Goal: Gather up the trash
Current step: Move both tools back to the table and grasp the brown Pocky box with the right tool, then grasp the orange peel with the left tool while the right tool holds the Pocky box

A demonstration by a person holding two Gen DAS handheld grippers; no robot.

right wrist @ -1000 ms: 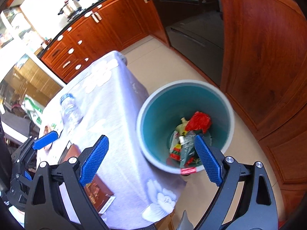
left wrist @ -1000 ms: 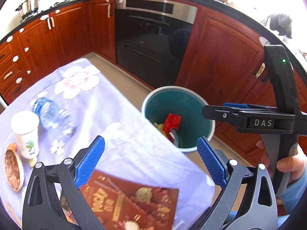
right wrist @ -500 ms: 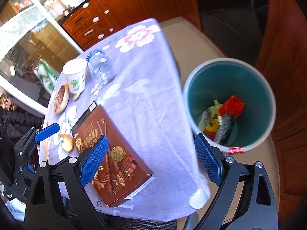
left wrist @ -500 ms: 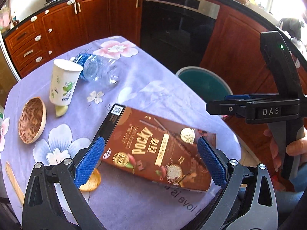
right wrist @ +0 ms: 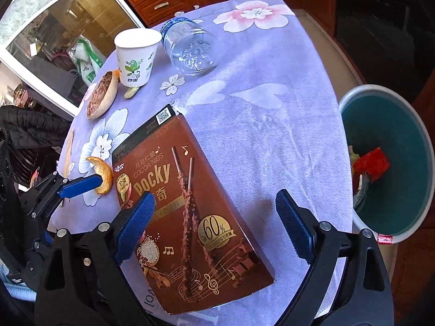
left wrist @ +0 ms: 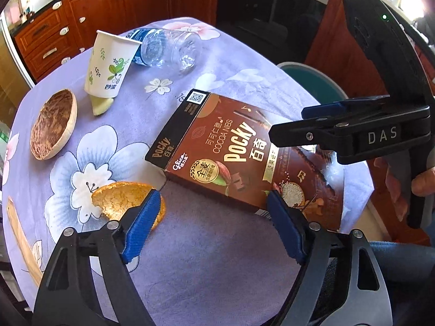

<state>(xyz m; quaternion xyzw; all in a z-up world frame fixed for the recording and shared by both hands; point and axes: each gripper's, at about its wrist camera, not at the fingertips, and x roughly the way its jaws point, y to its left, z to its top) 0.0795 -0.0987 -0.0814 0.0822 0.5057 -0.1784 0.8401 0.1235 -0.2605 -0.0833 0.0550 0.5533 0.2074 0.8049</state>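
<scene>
The near corner of the flat brown Pocky biscuit box [right wrist: 190, 212] runs under the right gripper [right wrist: 217, 225] and out past the table edge, so how far it overhangs is hard to judge. In the left wrist view the teal plastic waste bin [left wrist: 315, 81] shows only as a sliver of rim behind the right gripper's black body, while from the right wrist its far side is cut off by the frame; a red wrapper [right wrist: 371, 164] and other scraps, too jumbled to name, lie in the bin. The box lies flat on the lilac flowered tablecloth [right wrist: 266, 87], its long axis running from the QR-code end, away from both grippers, back toward them. The right gripper stands wide apart over the box's near end, holding nothing; its left pad seems to hover over the printed face. The left gripper [left wrist: 214, 225] is also spread wide and empty, one pad just beside a curl of orange peel [left wrist: 122, 201], the other by the box's near edge. Beyond the box stand a white paper cup with green leaves [left wrist: 108, 68], a clear plastic bottle on its side [left wrist: 165, 49] and a brown half shell [left wrist: 53, 123].
</scene>
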